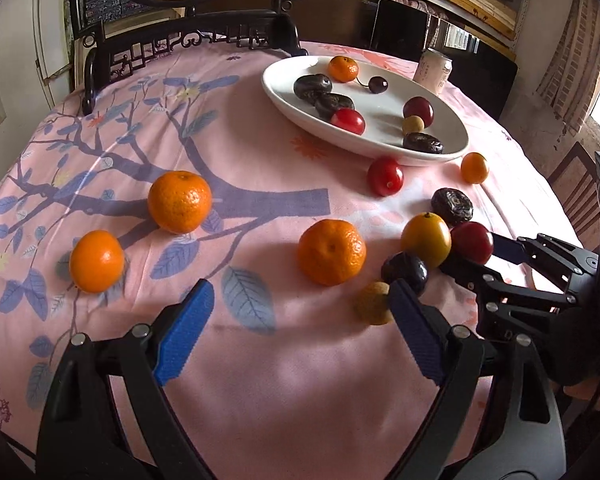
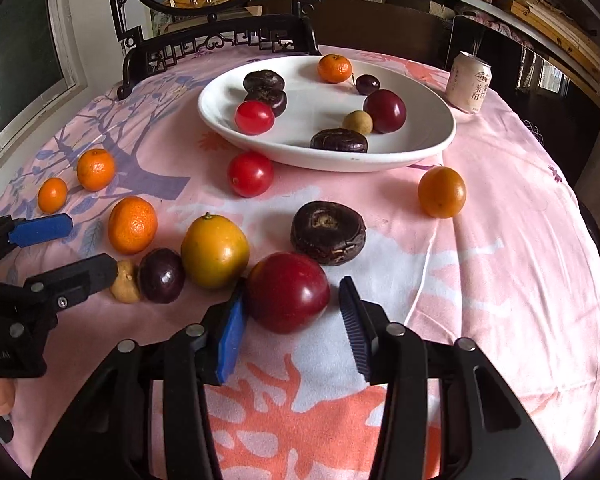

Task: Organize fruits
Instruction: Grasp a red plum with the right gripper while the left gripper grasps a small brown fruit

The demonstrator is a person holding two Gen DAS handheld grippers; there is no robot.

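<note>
While resting on the pink floral tablecloth [image 2: 500,240], round glossy dark-red plum [image 2: 287,292] between the spread, not yet closed fingers of the right gripper [image 2: 296,320]. At 12 o'clock, white oval ceramic plate [image 2: 380,156] bearing fruit. At 9 o'clock, left gripper [image 1: 300,312], spread, holding nothing.

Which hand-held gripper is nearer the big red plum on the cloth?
Right. The right hand-held gripper is open with the big red plum between its fingers. The left hand-held gripper is open farther off, beside the small tan fruit.
</note>
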